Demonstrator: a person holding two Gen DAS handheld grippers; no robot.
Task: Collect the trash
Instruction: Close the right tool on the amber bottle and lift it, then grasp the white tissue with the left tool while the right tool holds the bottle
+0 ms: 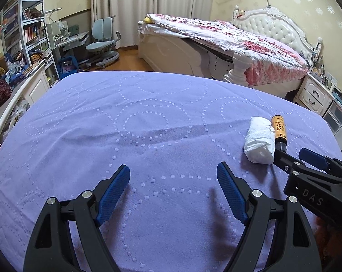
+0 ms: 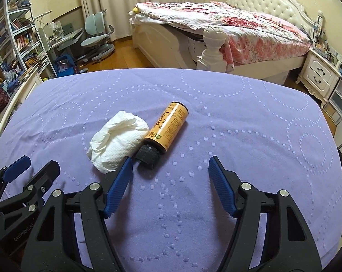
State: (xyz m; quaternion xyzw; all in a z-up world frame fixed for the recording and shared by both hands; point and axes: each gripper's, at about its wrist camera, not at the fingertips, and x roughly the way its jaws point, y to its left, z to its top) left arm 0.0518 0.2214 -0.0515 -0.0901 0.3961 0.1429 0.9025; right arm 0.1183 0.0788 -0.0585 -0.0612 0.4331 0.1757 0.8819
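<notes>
Both tools gape over the purple cloth (image 2: 216,113), gripping nothing: right tool (image 2: 171,165) low-centre beside bottle (image 2: 166,128) and tissue wad (image 2: 116,140); left tool (image 1: 173,172).

Purple cloth-covered surface (image 2: 216,136) bears crumpled tissue (image 2: 116,140); touching it, orange bottle (image 2: 168,127).

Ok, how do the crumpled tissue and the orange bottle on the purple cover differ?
The crumpled tissue is white, soft and irregular; the orange bottle is a rigid cylinder with black printed text and a black cap. The tissue sits left of the bottle in the right wrist view, and the bottle's cap end lies nearer the right gripper. Both lie side by side on the purple bed cover, ungripped.
</notes>
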